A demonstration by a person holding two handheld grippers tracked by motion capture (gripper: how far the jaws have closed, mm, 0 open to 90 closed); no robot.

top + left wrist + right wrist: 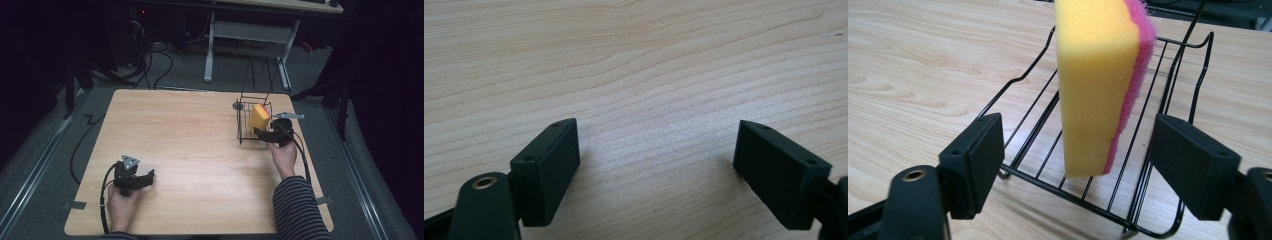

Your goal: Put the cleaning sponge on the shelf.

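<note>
My right hand (283, 156) reaches forward from a striped sleeve (298, 210) at the near right corner of the desk (190, 150), wrist fairly straight, and it carries my right gripper (261, 133) up to the near side of a black wire rack (244, 131) that stands on the right part of the desk. That gripper lies roughly level and points toward the rack, with its cable (301, 152) trailing back beside my forearm. In the right gripper view its jaws stand wide apart, released, and grasp nothing: the sponge (1100, 85) stands between them but clear of both pads, with a gap on each side. The sponge is yellow with a pink scouring layer on one face; it stands on edge, nearly upright with a slight lean, and its lower end rests on the wire floor of the rack. From above it shows as a yellow block inside the rack, just beyond the gripper's tips. My left hand (121, 202) rests near the front left edge of the desk, well apart from the rack, and holds my left gripper (149, 176) low over the wood, pointing to the right across the desk, its grey three-cornered plate (130, 161) on top. In the left gripper view its jaws are spread wide over bare wood grain, holding and touching nothing.
</note>
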